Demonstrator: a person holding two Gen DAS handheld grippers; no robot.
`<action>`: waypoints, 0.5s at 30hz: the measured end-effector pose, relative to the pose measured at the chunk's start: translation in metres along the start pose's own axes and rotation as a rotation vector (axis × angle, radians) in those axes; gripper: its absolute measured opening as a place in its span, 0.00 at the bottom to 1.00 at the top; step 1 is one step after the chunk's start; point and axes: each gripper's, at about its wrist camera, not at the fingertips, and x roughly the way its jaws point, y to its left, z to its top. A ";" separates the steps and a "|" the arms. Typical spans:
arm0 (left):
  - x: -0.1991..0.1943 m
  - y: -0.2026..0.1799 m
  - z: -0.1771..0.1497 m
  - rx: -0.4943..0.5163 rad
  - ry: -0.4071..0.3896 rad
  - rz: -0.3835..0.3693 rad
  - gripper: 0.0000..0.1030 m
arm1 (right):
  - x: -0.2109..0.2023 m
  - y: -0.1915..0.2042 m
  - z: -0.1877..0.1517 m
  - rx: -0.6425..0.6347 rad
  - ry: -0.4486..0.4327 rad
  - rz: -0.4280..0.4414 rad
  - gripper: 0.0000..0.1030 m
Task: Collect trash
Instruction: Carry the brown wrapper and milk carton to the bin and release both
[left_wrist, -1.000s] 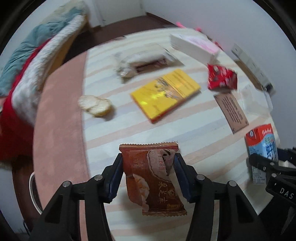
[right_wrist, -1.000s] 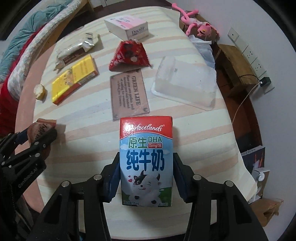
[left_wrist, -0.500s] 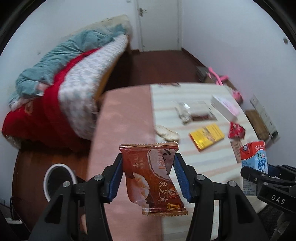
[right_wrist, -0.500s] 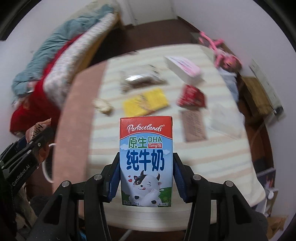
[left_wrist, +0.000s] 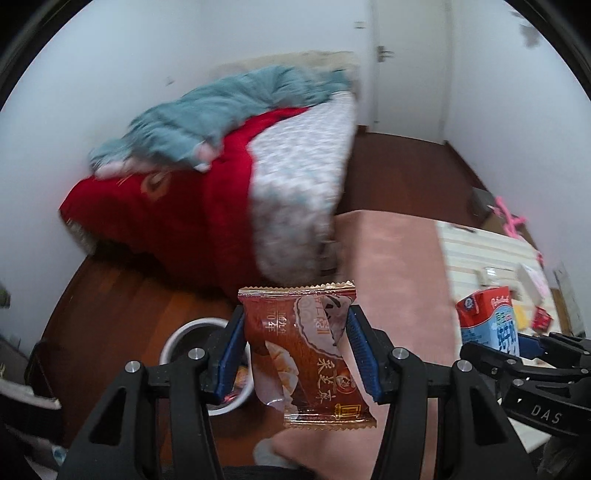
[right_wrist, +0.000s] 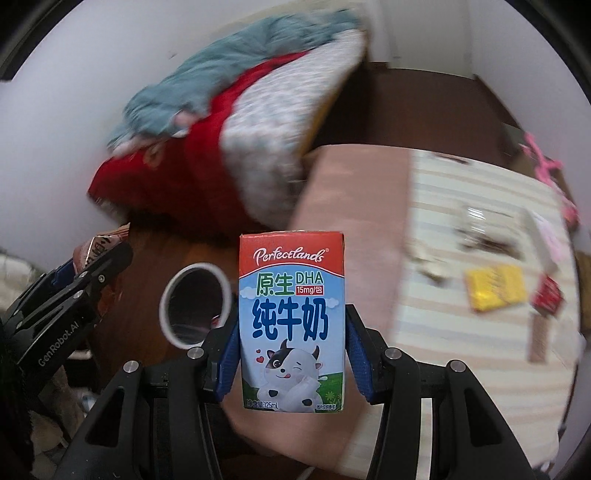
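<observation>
Left wrist view, bin: we see a white-rimmed trash bin (left_wrist: 192, 334) on the floor, near left, something orange-red inside.
Left gripper (left_wrist: 295, 350): we clamp the brown snack wrapper (left_wrist: 306, 354).
Right gripper (right_wrist: 291, 345): we grip the milk carton (right_wrist: 291, 321) upright, right of the bin.

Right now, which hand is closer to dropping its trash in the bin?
Probably the left. The left gripper holds the snack packet with the white bin just beside and below its jaws. The right gripper, holding the milk carton, sits farther over, by the table.
</observation>
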 end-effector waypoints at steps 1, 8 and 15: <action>0.005 0.014 -0.001 -0.019 0.013 0.003 0.49 | 0.011 0.016 0.004 -0.018 0.013 0.016 0.52; 0.083 0.141 -0.014 -0.198 0.195 0.005 0.49 | 0.121 0.116 0.019 -0.131 0.144 0.084 0.52; 0.200 0.232 -0.059 -0.362 0.459 -0.068 0.49 | 0.265 0.169 0.018 -0.156 0.353 0.095 0.52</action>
